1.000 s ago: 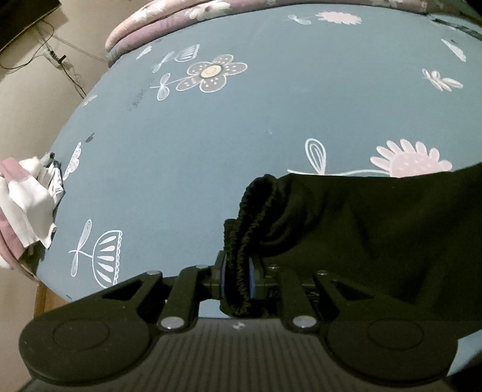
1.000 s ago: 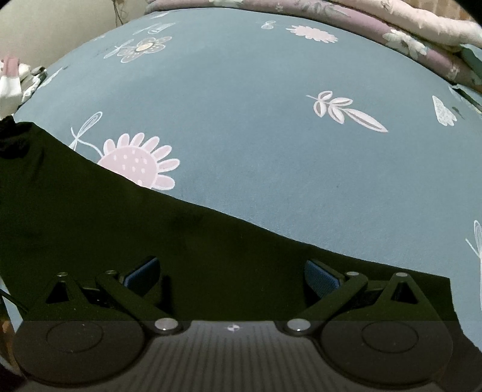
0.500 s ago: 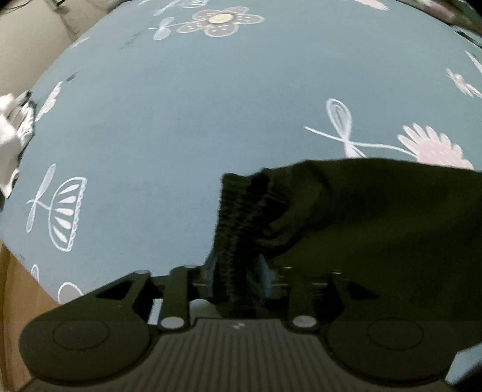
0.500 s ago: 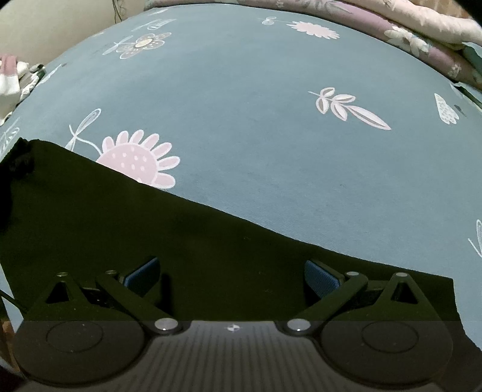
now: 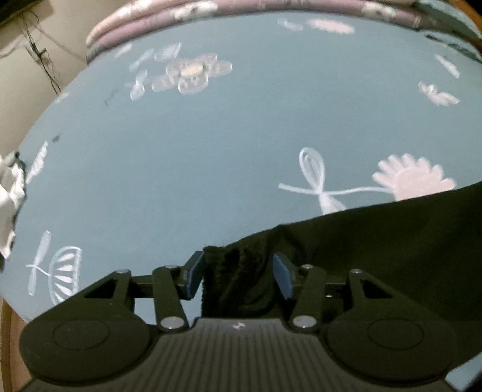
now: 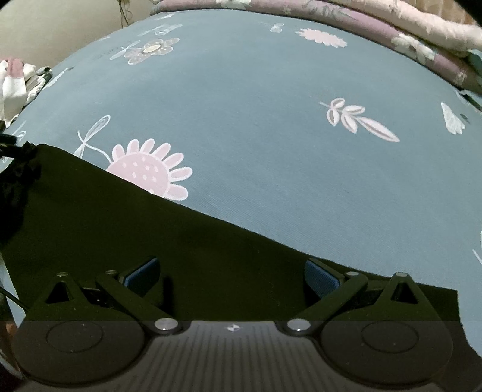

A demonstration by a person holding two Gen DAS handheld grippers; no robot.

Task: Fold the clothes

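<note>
A black garment (image 5: pixel 391 241) lies spread flat on the blue flowered bed sheet (image 5: pixel 211 150). Its gathered elastic waistband (image 5: pixel 229 280) sits bunched between the blue pads of my left gripper (image 5: pixel 238 271). The jaws are opening, and both pads stand clear of the cloth. In the right wrist view the same garment (image 6: pixel 150 226) stretches across the lower half of the picture, with a straight upper edge. My right gripper (image 6: pixel 232 271) hovers over it, open wide, with only flat cloth beneath.
A folded pink and mauve floral quilt (image 6: pixel 391 27) lies along the far edge of the bed. A pile of white and pink clothes (image 5: pixel 10 193) sits at the left edge. Cables (image 5: pixel 36 51) hang on the wall beyond. Bare sheet (image 6: pixel 271 120) stretches ahead of the garment.
My left gripper's jaws have come apart and let go of the waistband, which now rests lower on the sheet. The left gripper has sunk toward the bed. The right gripper has not moved.
</note>
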